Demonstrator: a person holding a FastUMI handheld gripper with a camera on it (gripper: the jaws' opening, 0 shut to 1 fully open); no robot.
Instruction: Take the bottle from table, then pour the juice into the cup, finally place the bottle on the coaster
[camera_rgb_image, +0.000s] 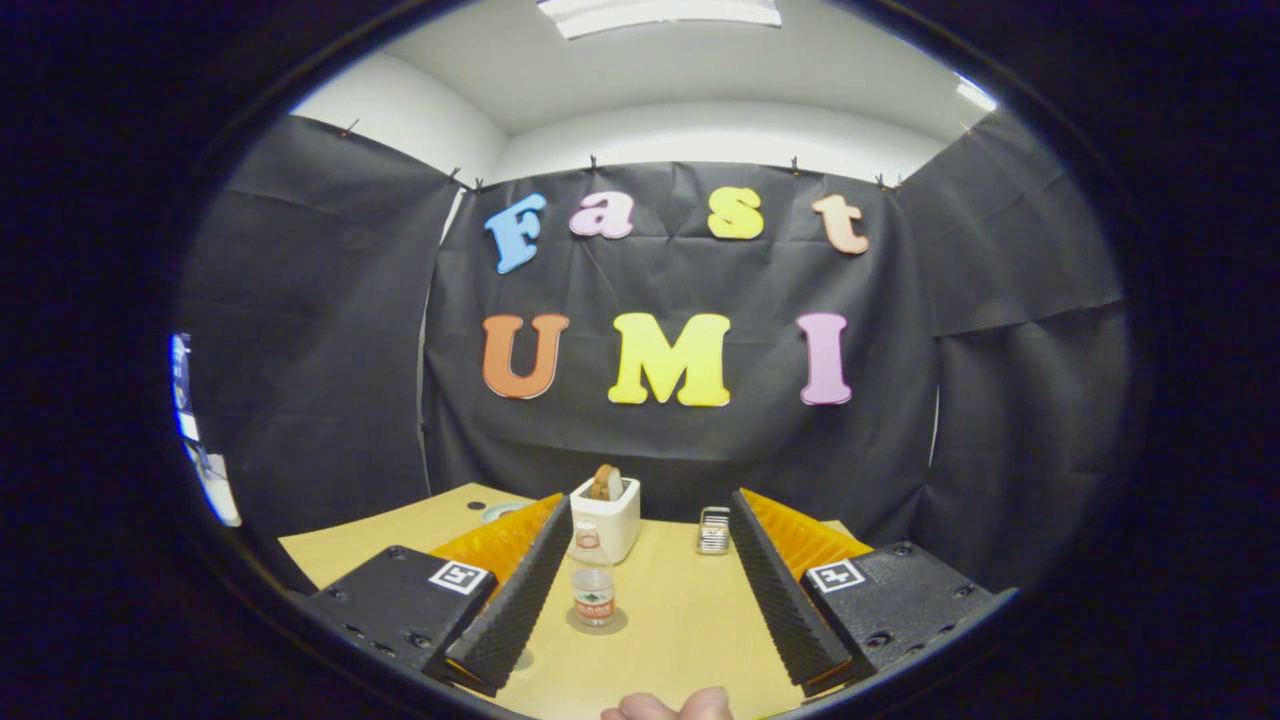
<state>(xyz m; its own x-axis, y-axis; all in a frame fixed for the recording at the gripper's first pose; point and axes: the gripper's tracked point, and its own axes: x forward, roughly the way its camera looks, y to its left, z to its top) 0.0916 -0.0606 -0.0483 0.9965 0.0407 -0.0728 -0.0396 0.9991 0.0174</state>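
A: Where's the small clear plastic bottle (593, 587) with its pale label?

B: Upright on a round disc, probably the coaster, mid-way across the pale wooden tabletop (680, 630), between the fingers and nearer the left one. A white toaster-like box (610, 515) stands toward the far edge.

A: And the gripper (640, 585)?

B: Spread wide, holding and touching nothing. I'd say it's lined up so the bottle can pass between the fingers.

Bright ceiling light (660, 12); sharp centre, fisheye-warped edges.
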